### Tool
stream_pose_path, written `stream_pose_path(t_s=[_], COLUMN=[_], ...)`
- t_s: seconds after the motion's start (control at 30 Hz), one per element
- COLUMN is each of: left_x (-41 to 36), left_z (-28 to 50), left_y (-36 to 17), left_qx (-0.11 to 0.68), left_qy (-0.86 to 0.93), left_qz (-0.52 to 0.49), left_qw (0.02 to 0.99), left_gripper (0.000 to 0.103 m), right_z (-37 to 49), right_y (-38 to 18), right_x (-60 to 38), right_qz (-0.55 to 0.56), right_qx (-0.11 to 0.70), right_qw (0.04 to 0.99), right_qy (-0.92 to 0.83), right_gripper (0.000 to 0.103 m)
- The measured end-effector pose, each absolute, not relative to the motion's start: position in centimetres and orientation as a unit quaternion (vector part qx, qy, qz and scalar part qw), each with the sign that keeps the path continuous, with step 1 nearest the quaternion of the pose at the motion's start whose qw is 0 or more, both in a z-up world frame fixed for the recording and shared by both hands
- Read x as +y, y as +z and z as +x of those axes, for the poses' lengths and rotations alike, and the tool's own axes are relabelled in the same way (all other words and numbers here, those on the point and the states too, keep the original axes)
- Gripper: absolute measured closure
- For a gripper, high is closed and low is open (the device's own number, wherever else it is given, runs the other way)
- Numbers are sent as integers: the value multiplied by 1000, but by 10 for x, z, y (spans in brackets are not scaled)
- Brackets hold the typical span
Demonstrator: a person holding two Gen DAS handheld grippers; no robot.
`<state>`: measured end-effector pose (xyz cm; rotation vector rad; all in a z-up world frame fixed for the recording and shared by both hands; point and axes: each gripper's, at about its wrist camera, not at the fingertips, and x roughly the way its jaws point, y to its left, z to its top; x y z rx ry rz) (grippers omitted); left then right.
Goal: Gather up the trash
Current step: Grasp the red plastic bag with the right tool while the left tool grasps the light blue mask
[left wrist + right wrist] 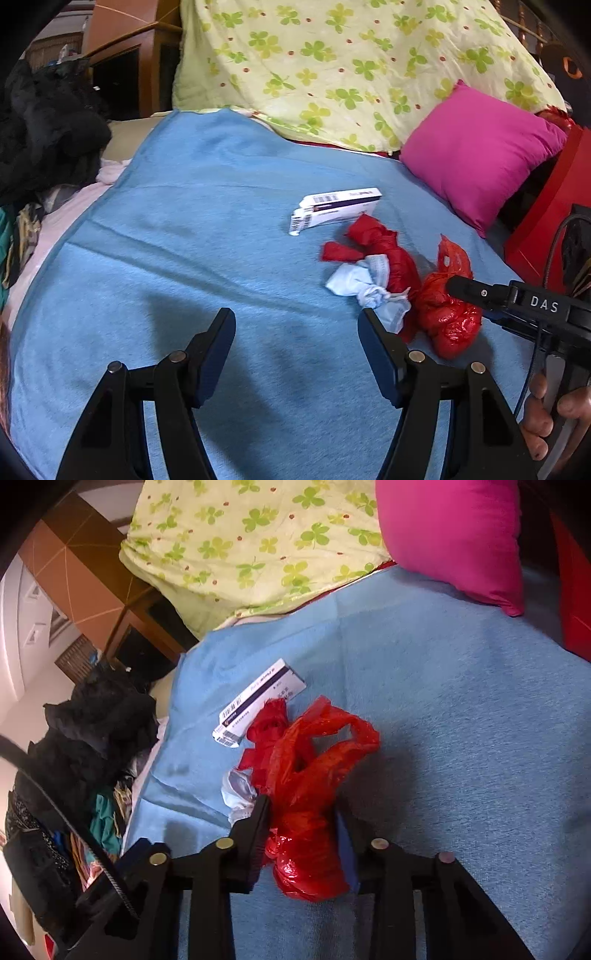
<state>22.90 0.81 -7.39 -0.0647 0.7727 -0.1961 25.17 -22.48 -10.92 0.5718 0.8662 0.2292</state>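
Two grippers in view, one engaged. The right gripper (301, 834) has its jaws closed in around the knotted red plastic bag (310, 805), both fingers pressing the lower bulb of the bag; grip looks firm but I cannot confirm the bag is off the surface. The left gripper (296, 332) is spread wide and holds nothing, hovering over bare blue blanket (184, 221).

Key relation: the remaining trash lies ahead and to the right of the left fingers, just past the right fingertip. The right gripper is the nearer one to the pile, but it is occupied; judgement: the next pickup falls to the left, which needs to shift right and forward.

The red bag's long axis runs roughly along the right gripper's fingers, its loose handles (343, 731) pointing away. It is glossy, crinkled, tied tight at the gripped end.

Touching it on the far-left side: a crumpled white tissue wad (364, 284) and a dull red cloth-like bundle (380, 247), tangled together. Just beyond them, a flattened white carton (340, 208) with a barcode and dark stripe, end flap open, long axis roughly crosswise to the left fingers.

Further out: a pink pillow (476, 147), a clover-print quilt (351, 62), and dark clothes (48, 129) at the blanket's left edge.
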Motion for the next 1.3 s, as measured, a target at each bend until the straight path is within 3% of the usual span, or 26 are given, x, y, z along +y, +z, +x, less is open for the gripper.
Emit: stream_pose_path(t_s=[0.53,0.6,0.67,0.73,0.83,1.3], left_x=[-52,-52,-50,-47,-40,-6], left_z=[265,269,274,279,280,255], left_y=[-97,-100,-104,-107,-109,-84], left_qx=[420,426,434,442,444,415], left_qy=[-145,-146,-151,-156,-157,-141], left_qz=[-55,-63,-74,-89,-105,-76], left_qw=[894,891,885,879,876,895], left_gripper=[34,42,60,70,78,83], right_z=[229,228,227,226,226,206], right_y=[-92,-91,-91,-90,-89,-63], right_x=[-271,-275,-277,-277,-275,-255], right_qz=[293,295,295,294,290,274], right_qx=[378,376,374,374,373,339], right_qw=[874,874,875,876,877,892], right_qy=[85,85,85,86,88,116], right_gripper=[71,71,71,71,71,71])
